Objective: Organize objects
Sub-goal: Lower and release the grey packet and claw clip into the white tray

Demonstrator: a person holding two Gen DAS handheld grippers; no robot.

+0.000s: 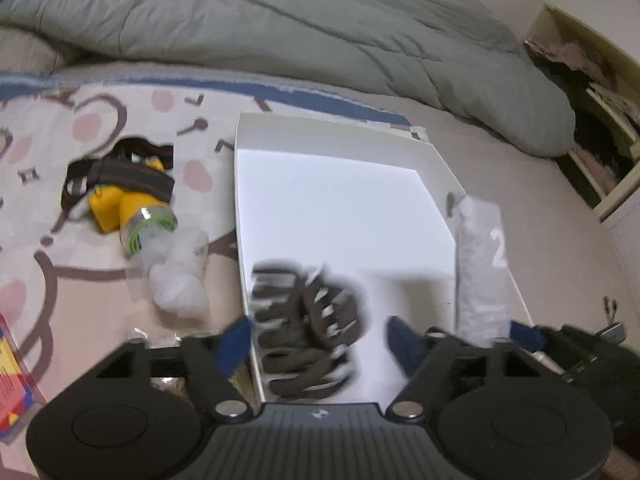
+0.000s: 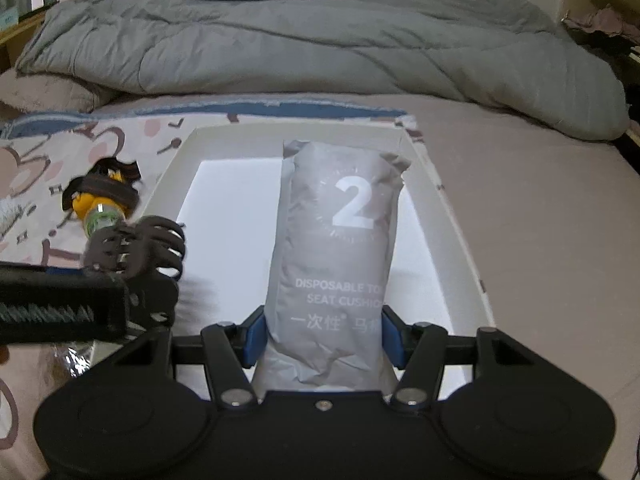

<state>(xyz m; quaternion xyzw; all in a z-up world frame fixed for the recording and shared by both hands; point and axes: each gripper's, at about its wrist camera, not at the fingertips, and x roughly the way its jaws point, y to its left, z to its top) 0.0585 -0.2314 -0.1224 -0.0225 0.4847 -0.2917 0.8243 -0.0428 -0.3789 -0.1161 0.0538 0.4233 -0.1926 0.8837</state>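
Observation:
A shallow white box [image 1: 340, 208] lies on the bed. My left gripper [image 1: 320, 344] is open over its near left corner. Between the blue fingers is a dark hair claw clip [image 1: 304, 332], blurred, with a gap to the right finger. From the right wrist view the clip [image 2: 136, 248] shows at the box's left rim [image 2: 180, 168], beside the left gripper's body. My right gripper [image 2: 323, 340] is shut on a grey packet [image 2: 340, 240] marked "2", a disposable seat cushion, held lengthwise over the box. The same packet [image 1: 480, 264] stands at the box's right side.
A yellow headlamp [image 1: 128, 192] with a dark strap and a clear plastic bag [image 1: 180, 276] lie on the patterned blanket left of the box. A grey duvet [image 1: 280, 20] is piled behind. A colourful box [image 1: 12, 380] sits at the far left.

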